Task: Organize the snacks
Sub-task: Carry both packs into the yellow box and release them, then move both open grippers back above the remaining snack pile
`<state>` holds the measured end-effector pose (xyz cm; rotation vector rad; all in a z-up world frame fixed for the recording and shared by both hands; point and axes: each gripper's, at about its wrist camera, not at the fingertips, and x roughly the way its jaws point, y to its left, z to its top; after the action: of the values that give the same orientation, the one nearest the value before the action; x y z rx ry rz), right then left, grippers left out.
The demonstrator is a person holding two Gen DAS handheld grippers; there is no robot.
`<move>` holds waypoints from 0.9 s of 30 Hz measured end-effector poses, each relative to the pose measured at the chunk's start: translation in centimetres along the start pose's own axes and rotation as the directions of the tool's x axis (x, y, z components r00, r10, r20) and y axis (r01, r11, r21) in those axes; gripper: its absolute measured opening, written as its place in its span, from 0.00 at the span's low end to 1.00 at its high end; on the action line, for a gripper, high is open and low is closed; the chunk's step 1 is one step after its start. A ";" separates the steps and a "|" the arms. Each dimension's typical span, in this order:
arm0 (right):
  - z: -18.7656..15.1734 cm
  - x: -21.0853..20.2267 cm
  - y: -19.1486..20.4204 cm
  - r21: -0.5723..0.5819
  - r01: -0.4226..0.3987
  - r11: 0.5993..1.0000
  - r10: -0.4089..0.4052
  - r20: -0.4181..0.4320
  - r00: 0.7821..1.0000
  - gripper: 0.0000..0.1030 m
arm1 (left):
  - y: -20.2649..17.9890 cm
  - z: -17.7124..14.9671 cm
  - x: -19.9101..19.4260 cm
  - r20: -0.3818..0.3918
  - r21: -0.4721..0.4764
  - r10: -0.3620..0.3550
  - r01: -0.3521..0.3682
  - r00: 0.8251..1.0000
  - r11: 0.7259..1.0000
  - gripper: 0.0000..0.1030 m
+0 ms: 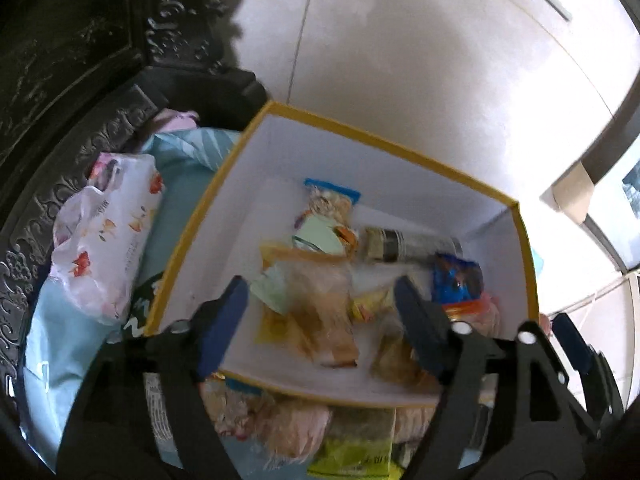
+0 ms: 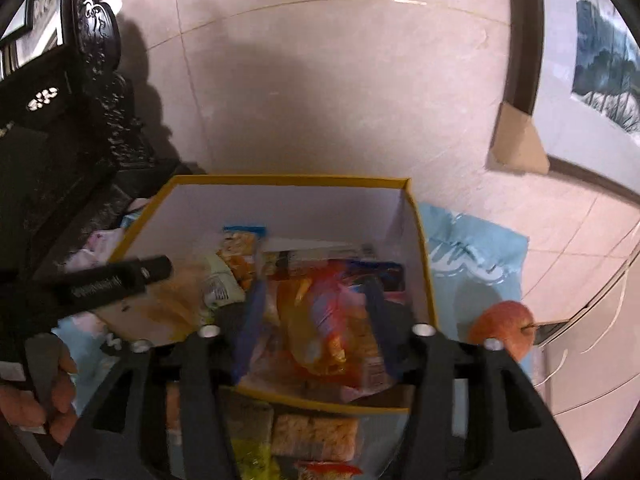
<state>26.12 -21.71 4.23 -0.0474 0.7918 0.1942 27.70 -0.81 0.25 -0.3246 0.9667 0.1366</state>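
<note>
A white box with a yellow rim holds several snack packets on a light blue cloth. My left gripper hovers open and empty over the box, above a clear packet of brown pastry. My right gripper is over the box's near right part with its fingers around an orange and red snack packet. More packets lie on the cloth in front of the box.
A white floral plastic bag lies left of the box beside dark carved furniture. A red apple sits right of the box. A cardboard piece leans by the wall. A tiled wall stands behind.
</note>
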 end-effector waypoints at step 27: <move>-10.9 -6.3 -3.9 0.216 -0.031 0.976 0.084 -0.241 0.967 0.62 | 12.5 -9.5 -6.6 -0.101 -0.048 0.142 -0.147 0.985 0.988 0.85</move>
<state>14.89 -27.76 0.96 0.1554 1.0623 0.1603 13.30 8.00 -1.86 -0.3136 1.0845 0.2827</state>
